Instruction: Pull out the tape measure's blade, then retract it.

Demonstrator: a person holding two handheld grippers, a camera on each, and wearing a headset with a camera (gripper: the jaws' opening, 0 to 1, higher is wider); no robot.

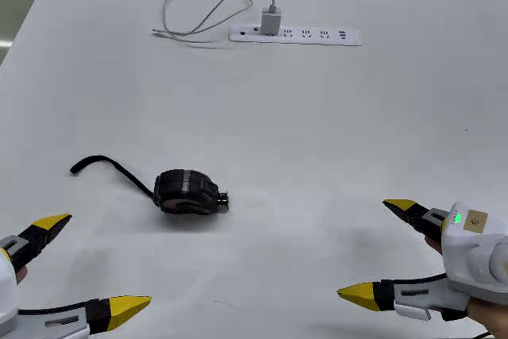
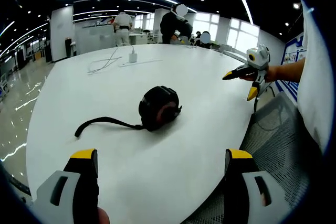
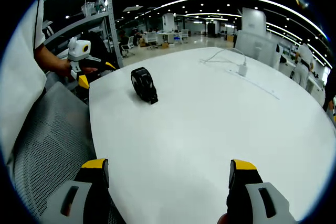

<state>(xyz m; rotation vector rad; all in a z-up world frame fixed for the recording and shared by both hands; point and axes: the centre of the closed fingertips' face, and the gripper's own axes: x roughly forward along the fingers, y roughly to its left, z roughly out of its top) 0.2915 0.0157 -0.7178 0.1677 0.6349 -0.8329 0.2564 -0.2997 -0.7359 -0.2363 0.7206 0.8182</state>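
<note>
Head view: L claw [image 1: 90, 263] & R claw [image 1: 375, 250] were both spread wide, nothing held, low over the white table [image 1: 333, 132]. The tape measure [image 1: 189, 192] lay ahead of the L claw, left of the R claw, apart from both, w/ its black strap [image 1: 103, 166] trailing away. A power strip [image 1: 295, 34] sat well beyond.

Left gripper view: jaws wide, empty. Tape measure [image 2: 160, 107] was straight ahead, R claw [image 2: 239, 86] further right.

Right gripper view: jaws wide, empty. Tape measure [image 3: 143, 84] was ahead-left, L claw [image 3: 98, 75] beyond it.
</note>
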